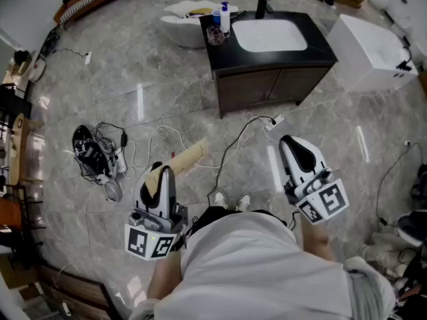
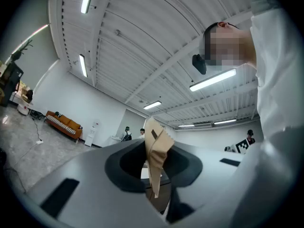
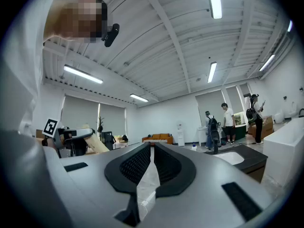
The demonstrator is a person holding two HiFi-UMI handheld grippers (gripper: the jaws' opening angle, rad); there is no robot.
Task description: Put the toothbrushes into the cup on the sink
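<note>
My left gripper (image 1: 160,177) is shut on a long tan paper toothbrush pack (image 1: 189,157) that sticks out ahead of it to the right. In the left gripper view the tan pack (image 2: 157,148) stands pinched between the dark pads. My right gripper (image 1: 294,147) is held level with its jaws closed and nothing between them; the right gripper view (image 3: 151,152) shows only floor through the slit. The clear cup (image 1: 215,35) stands on the left end of the black vanity (image 1: 267,60), far ahead of both grippers, beside the white sink basin (image 1: 270,35).
A blue-capped bottle (image 1: 225,15) stands behind the cup. A white tub (image 1: 187,24) sits left of the vanity and a white box (image 1: 368,44) to its right. Tangled cables and black gear (image 1: 97,153) lie on the marble floor at left. A cord (image 1: 240,135) runs from the vanity toward my feet.
</note>
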